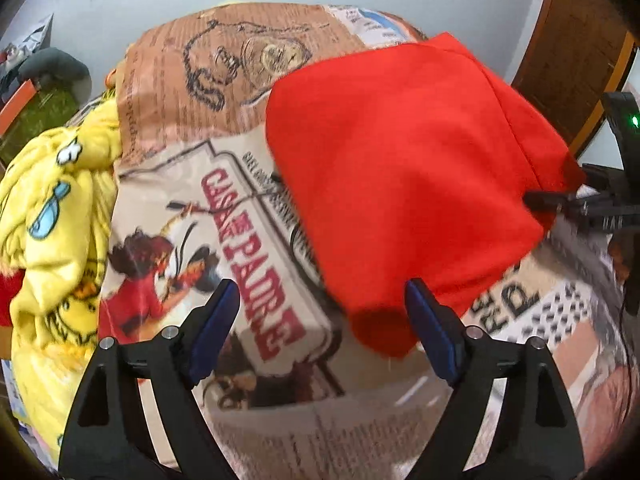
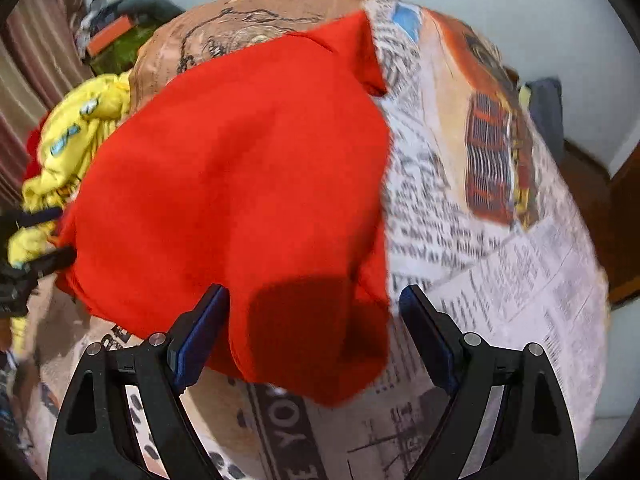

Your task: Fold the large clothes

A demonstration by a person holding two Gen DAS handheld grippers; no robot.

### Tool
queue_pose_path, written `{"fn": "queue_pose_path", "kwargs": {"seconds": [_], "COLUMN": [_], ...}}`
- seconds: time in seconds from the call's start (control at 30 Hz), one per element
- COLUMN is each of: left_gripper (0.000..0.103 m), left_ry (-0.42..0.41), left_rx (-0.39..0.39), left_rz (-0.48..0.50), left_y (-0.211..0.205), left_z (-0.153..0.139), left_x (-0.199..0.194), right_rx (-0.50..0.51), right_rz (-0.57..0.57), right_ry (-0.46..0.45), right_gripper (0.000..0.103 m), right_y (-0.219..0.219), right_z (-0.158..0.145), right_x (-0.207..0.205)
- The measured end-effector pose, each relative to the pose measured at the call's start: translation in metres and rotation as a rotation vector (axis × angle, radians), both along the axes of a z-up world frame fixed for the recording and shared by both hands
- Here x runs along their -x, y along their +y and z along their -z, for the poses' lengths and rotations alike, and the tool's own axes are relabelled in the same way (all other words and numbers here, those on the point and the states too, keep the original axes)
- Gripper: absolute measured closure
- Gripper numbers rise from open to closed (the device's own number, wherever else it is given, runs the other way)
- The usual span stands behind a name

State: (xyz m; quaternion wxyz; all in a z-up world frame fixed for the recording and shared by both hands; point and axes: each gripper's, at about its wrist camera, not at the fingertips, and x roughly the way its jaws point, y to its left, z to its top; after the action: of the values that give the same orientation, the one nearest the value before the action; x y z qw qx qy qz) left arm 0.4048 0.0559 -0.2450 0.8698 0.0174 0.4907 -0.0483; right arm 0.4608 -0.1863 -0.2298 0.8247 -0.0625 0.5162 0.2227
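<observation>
A red garment (image 1: 404,168) lies folded on a newspaper-print sheet (image 1: 248,216). My left gripper (image 1: 320,286) hangs open above the sheet. The garment's near corner reaches in between its jaws by the right pad, and nothing is pinched. In the right wrist view the red garment (image 2: 240,184) fills the middle, and my right gripper (image 2: 313,290) stands open over its near edge, with cloth below the gap. Each gripper's black fingers show at the garment's side edge in the other's view: the right one's fingers (image 1: 560,202) and the left one's fingers (image 2: 44,258).
A crumpled yellow cartoon-print garment (image 1: 52,220) lies heaped at the left of the sheet, also seen as a yellow heap (image 2: 68,148). Brown wooden furniture (image 1: 572,40) stands at the right. Boxes and clutter (image 2: 116,28) sit beyond the far left corner.
</observation>
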Motion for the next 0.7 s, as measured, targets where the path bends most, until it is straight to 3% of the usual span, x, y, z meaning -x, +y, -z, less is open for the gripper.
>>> {"fn": "queue_pose_path", "kwargs": {"seconds": [0.1, 0.3, 0.4, 0.5, 0.7], "left_gripper": [0.019, 0.019, 0.019, 0.018, 0.018], "left_ry": [0.029, -0.025, 0.003, 0.020, -0.010], "left_rx": [-0.081, -0.050, -0.036, -0.087, -0.045], "left_rz": [0.011, 0.062, 0.060, -0.003, -0.149], "left_y": [-0.003, -0.024, -0.034, -0.037, 0.001], "left_z": [0.005, -0.004, 0.002, 0.018, 0.016], "left_x": [0.012, 0.030, 0.018, 0.003, 0.013], "right_rx": [-0.004, 0.009, 0.021, 0.021, 0.024], "right_rz": [0.034, 0.038, 0.042, 0.043, 0.023], "right_ry": [0.009, -0.010, -0.012, -0.011, -0.020], "right_gripper": [0.018, 0.018, 0.018, 0.017, 0.014], "right_y": [-0.010, -0.008, -0.004, -0.005, -0.005], "right_z": [0.002, 0.003, 0.004, 0.005, 0.008], "right_x": [0.002, 0.008, 0.005, 0.005, 0.008]}}
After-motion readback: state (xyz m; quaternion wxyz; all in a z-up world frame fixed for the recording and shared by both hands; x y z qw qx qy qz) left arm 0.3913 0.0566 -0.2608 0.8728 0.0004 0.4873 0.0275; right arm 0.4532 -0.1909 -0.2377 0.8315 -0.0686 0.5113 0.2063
